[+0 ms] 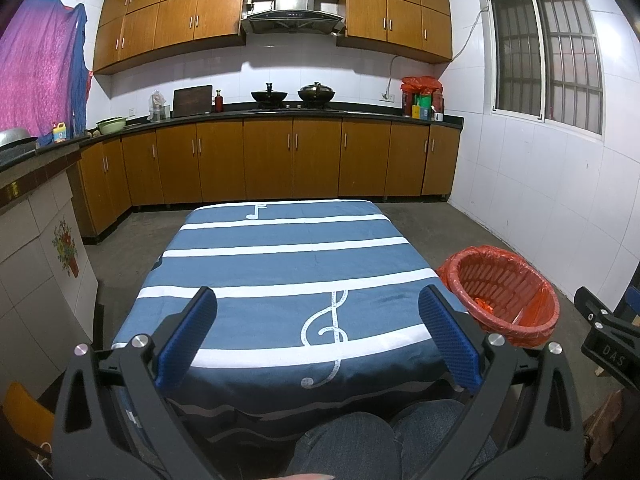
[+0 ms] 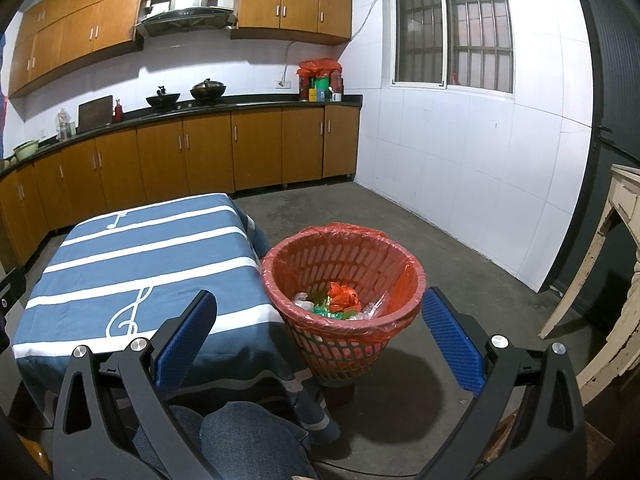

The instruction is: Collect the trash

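- Left gripper (image 1: 318, 306): jaws spread wide, nothing between the blue pads (image 1: 188, 334), held above the near edge of the table (image 1: 280, 272)
- Right gripper (image 2: 320, 312): jaws likewise wide apart, holding nothing, touching nothing
- Trash basket (image 2: 343, 300): red, lined with a red bag, on the floor just beside the table's right side
- Trash (image 2: 340, 300) in the basket bottom: crumpled red, green and clear plastic pieces
- Table covered by a blue-and-white striped cloth with music notes

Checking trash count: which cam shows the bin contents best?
Right wrist. It looks down into the bin, showing the trash at the bottom: an orange bag, clear plastic, green scraps. The left wrist view catches the bin side-on at the frame's right, with only an orange scrap showing inside.
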The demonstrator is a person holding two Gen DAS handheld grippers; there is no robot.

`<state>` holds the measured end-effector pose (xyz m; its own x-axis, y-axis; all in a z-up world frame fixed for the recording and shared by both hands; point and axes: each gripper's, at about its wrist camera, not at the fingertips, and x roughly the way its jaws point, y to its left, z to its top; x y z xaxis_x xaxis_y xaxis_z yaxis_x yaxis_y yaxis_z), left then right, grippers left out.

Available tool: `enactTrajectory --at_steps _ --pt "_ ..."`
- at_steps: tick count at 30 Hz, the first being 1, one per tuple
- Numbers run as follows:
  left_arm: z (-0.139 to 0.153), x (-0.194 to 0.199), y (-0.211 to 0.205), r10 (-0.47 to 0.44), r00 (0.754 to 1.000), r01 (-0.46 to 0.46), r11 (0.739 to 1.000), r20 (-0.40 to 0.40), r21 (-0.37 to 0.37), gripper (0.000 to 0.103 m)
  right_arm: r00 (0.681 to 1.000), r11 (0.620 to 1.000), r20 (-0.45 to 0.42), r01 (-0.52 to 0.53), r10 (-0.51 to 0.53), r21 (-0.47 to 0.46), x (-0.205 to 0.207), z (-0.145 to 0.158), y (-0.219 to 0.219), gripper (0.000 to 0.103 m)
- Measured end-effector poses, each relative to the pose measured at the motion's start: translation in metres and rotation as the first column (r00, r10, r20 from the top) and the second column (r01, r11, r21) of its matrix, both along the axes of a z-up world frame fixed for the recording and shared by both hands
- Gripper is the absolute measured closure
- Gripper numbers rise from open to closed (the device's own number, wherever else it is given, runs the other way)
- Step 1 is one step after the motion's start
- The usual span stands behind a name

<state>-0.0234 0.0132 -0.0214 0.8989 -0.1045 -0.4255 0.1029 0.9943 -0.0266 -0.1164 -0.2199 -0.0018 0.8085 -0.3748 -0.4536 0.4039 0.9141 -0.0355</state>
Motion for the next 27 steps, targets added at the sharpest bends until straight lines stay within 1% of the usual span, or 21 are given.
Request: enactTrajectory --at_steps 27 --pt "-0.0012 0.0056 0.0033 -0.013 1.000 0.013 1.000 -0.002 0.013 0.004 1.000 1.000 -0.007 -0.010 0.010 0.008 0.0053 -0.0021 0.0050 0.002"
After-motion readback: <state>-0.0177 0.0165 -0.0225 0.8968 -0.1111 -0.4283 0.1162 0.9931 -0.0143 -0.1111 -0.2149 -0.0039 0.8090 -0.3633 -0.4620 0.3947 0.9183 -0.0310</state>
